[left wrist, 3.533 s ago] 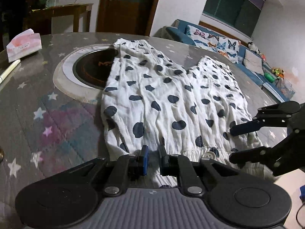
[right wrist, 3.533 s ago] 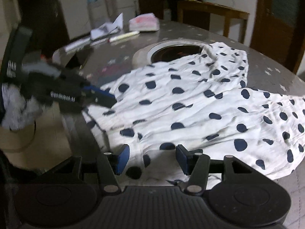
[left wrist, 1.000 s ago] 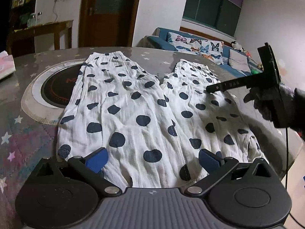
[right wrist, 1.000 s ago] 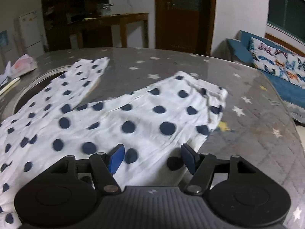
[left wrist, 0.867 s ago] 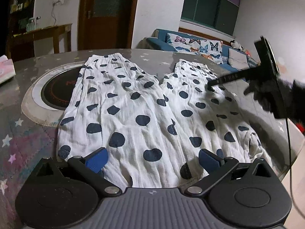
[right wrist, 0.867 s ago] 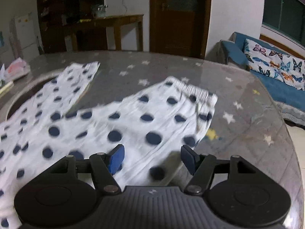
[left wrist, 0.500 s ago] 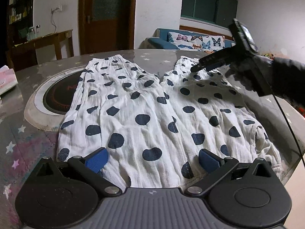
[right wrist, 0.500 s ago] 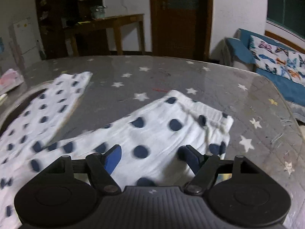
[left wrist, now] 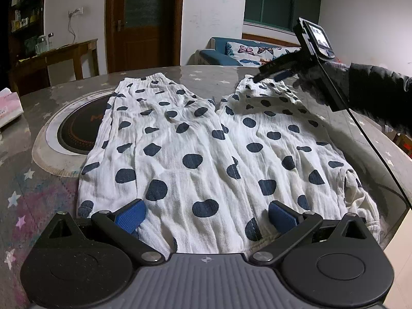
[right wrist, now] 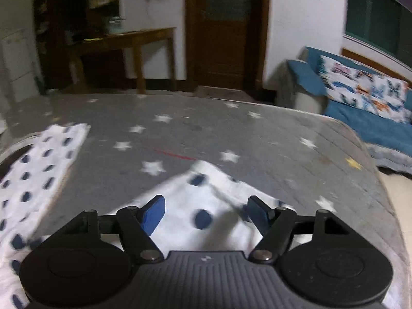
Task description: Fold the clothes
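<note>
The polka-dot trousers (left wrist: 206,139) lie flat on the star-patterned table (left wrist: 31,180), waist toward the camera at six o'clock, two legs running up to eleven and one o'clock. The left leg overlaps the round hob (left wrist: 77,128) set into the tabletop. The left gripper (left wrist: 206,217) hovers over the waistband, jaws spread wide, holding nothing. Up at one o'clock, the right gripper (left wrist: 257,78) is at the right leg's cuff, a black sleeve (left wrist: 378,95) behind it; its own view is blurred, but its blue pads (right wrist: 152,213) stand apart, cuff between them. A tissue pack (left wrist: 9,105) sits at nine o'clock, a sofa (left wrist: 247,54) beyond.
</note>
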`<state>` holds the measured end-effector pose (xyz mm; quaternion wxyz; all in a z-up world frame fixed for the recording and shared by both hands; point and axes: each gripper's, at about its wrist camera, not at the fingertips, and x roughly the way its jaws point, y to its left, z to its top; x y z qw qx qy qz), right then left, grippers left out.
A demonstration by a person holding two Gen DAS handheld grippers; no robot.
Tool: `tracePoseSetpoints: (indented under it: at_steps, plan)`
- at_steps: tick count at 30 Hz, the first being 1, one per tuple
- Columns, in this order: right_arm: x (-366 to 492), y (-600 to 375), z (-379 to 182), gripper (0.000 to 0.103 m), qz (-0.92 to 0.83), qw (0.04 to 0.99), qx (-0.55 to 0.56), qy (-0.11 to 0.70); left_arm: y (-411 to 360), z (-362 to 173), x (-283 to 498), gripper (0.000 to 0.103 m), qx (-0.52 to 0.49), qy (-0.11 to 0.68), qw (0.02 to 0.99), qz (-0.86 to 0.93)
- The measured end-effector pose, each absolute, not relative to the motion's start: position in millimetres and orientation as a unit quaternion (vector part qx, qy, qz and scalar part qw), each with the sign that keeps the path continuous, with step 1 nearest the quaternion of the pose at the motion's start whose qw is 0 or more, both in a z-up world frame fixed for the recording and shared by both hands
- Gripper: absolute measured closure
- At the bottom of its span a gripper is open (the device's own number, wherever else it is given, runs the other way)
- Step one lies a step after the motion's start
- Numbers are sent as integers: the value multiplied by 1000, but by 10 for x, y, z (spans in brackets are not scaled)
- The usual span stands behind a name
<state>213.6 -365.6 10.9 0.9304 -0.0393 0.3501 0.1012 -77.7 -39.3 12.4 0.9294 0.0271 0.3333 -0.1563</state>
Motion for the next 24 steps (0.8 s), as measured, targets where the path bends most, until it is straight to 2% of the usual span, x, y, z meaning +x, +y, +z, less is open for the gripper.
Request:
tracePoseSetpoints:
  at_steps: [10, 17, 24]
  plan:
    - [2364, -3569, -9, 28, 87, 928, -32, 362, -372, 139, -769, 0, 22, 336, 928, -161]
    - [2002, -3444, 201, 22, 130, 925, -30, 355, -317, 216, -758, 0, 13, 346, 922, -172]
    - [1606, -3213, 124, 18, 175, 912, -46, 369, -218, 415, -827, 0, 12, 309, 935, -172]
